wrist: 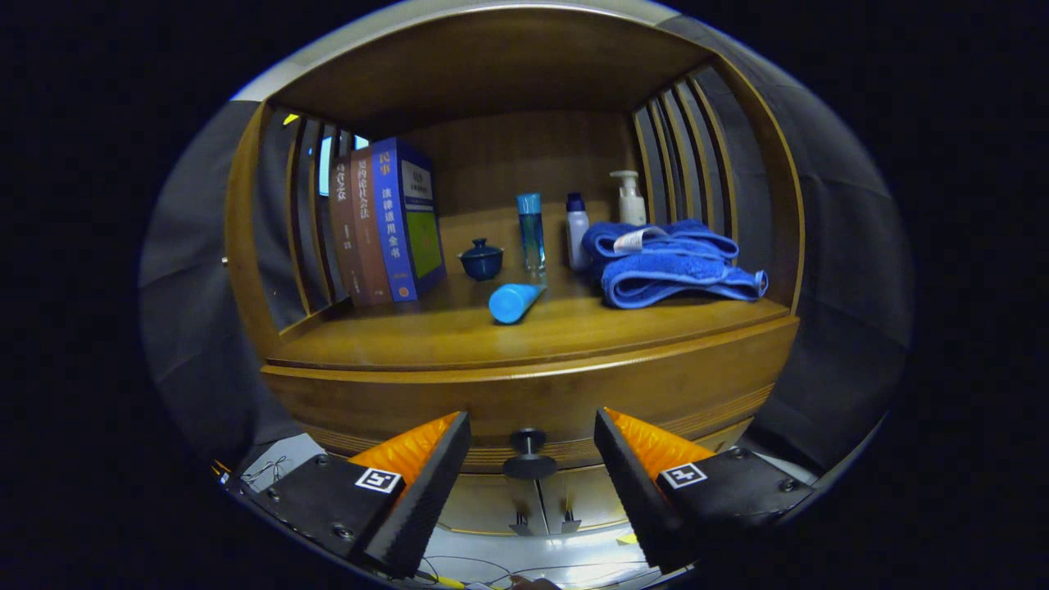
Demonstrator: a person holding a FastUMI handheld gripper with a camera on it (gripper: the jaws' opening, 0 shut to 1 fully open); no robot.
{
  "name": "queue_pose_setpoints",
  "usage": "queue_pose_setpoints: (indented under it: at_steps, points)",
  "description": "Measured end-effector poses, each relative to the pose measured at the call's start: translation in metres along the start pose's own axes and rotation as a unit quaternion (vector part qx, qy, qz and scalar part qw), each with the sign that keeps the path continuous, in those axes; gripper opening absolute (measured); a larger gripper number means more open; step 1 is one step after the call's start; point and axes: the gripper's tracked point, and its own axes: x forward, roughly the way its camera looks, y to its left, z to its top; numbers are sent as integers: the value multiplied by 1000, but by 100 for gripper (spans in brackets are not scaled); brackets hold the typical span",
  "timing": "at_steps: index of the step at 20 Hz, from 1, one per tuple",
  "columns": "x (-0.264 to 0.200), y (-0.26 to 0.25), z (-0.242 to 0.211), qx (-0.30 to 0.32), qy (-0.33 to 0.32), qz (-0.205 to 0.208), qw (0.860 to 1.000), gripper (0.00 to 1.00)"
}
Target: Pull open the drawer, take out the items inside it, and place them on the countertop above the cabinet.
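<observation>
The claw [531,459] is spread wide, its two black fingers [426,492] standing either side of the drawer's dark round knob [529,459] without touching it; the knob sits between the fingertips, on the front of the wooden drawer [524,401], which is closed, so whatever lies inside is hidden; directly above the drawer is the tabletop [459,332] of the cabinet, set in an open wooden alcove; on it stand three books [385,221] upright at the left, a small dark blue lidded cup [481,259] beside them, a blue tube [514,301] lying on its side near the middle, a tall blue bottle [531,232], a small white bottle [577,229], a white pump bottle [629,197] behind, and a folded blue towel [668,264] at the right.
</observation>
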Motion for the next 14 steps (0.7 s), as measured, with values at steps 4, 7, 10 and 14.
queue_pose_setpoints:
  at_steps: [4,7,10,14]
  points:
    - [-42,10,57,-32,-55,-1,998,99]
    - [-79,16,108,-51,-99,-1,994,98]
    - [-114,27,143,-60,-117,10,991,98]
    - [-156,37,180,-80,-139,19,987,99]
